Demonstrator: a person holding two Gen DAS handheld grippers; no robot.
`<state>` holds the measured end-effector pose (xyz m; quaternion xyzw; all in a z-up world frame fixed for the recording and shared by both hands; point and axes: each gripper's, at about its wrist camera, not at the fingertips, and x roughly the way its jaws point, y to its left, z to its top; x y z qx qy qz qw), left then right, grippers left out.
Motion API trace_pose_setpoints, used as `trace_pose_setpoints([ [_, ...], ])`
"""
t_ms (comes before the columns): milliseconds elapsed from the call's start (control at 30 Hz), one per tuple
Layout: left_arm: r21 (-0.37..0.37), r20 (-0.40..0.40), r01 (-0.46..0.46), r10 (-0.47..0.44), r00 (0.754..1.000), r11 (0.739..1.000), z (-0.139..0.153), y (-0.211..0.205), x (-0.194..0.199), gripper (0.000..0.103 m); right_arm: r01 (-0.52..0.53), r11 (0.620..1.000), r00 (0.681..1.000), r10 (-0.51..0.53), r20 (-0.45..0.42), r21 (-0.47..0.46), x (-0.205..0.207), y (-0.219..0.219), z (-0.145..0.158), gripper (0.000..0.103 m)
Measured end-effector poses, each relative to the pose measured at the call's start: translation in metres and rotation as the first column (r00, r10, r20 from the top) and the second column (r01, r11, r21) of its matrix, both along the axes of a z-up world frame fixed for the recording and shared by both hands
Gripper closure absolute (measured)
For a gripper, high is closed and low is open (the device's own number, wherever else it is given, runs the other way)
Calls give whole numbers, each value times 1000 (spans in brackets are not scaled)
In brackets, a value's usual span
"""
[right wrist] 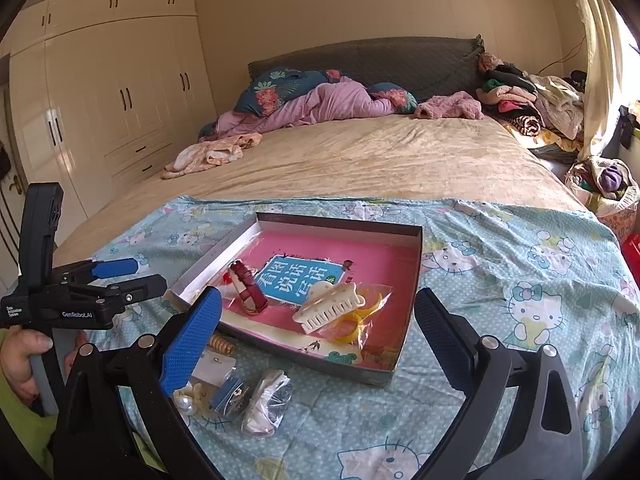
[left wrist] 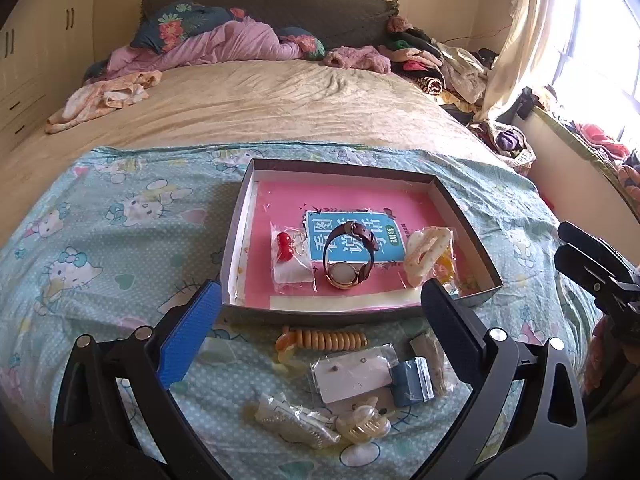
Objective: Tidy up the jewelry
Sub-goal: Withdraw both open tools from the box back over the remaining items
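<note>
A shallow grey box (left wrist: 464, 216) (right wrist: 416, 280) with a pink lining sits on the Hello Kitty cloth. In it lie a brown-strap watch (left wrist: 348, 256) (right wrist: 250, 284), a bag with red earrings (left wrist: 286, 252), and a cream hair claw (left wrist: 420, 252) (right wrist: 330, 306) on a yellow bagged piece. In front of the box lie an orange spiral hair tie (left wrist: 324, 340), an earring card (left wrist: 352, 374), a blue packet (left wrist: 412, 380) (right wrist: 228, 394), a pale claw clip (left wrist: 364, 424), a bagged pearl piece (left wrist: 292, 424) and a clear bag (right wrist: 266, 404). My left gripper (left wrist: 320, 316) (right wrist: 120, 274) is open above these. My right gripper (right wrist: 318, 320) is open, empty.
The bed (left wrist: 280, 96) stretches behind, with pillows and a pink quilt (left wrist: 224, 42) at the headboard and piled clothes (left wrist: 440, 64) at the right. Wardrobes (right wrist: 120, 92) stand at the left. A window with a curtain (left wrist: 520, 40) is at the right.
</note>
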<state>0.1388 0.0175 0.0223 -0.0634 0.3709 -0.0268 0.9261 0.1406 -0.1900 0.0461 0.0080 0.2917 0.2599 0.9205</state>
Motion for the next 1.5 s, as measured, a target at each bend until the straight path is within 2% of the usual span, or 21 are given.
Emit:
trace_pose_setpoints([
  [600,-5,14,-34,34,999,999,3,14,-42,10,-74,997,997,72,-39,-38,-28,14,-7,7],
  [1100,-2,-59,-70,70,996,998,-30,26,-66,10,-150,986,983,140,-119,-76,-43,38,-36,7],
  [1500,14,-102,-27,28,994,1000,-50,14,-76,10,-178,978,970,155,-190,-112,-54,45,-61,7],
])
